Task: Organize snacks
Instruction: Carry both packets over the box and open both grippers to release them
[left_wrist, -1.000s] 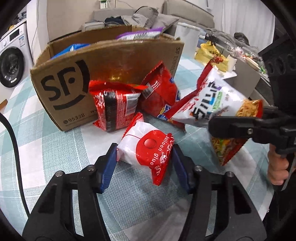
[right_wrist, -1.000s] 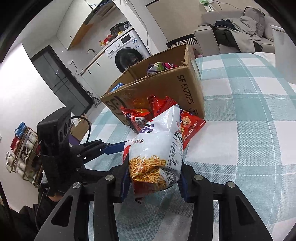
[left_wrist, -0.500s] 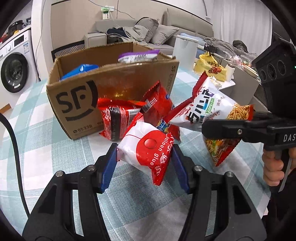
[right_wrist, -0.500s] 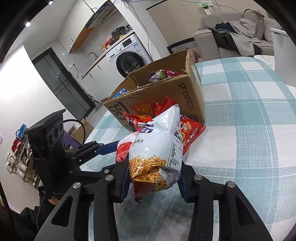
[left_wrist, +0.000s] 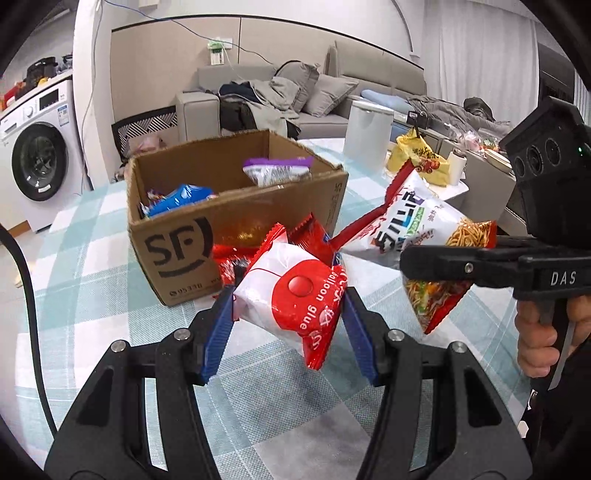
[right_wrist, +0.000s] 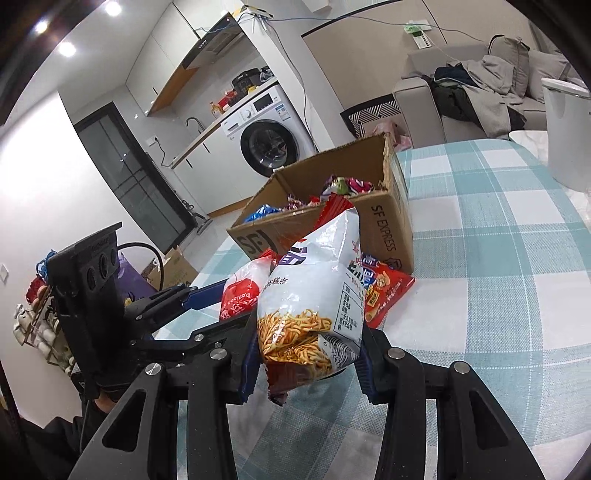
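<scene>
Red-and-white balloon-glue packet (left_wrist: 295, 295) sits clamped between my left fingers (left_wrist: 218, 332), raised off the checked surface (left_wrist: 92, 266) before the cardboard box (left_wrist: 177, 236); its long axis tilts up toward the box. My right fingers (right_wrist: 251, 354) pinch the noodle-snack bag (right_wrist: 314, 291) near its bottom, top pointing boxward. Both are puffy, slick pouches: they may slip free or snag the box's rim.
</scene>
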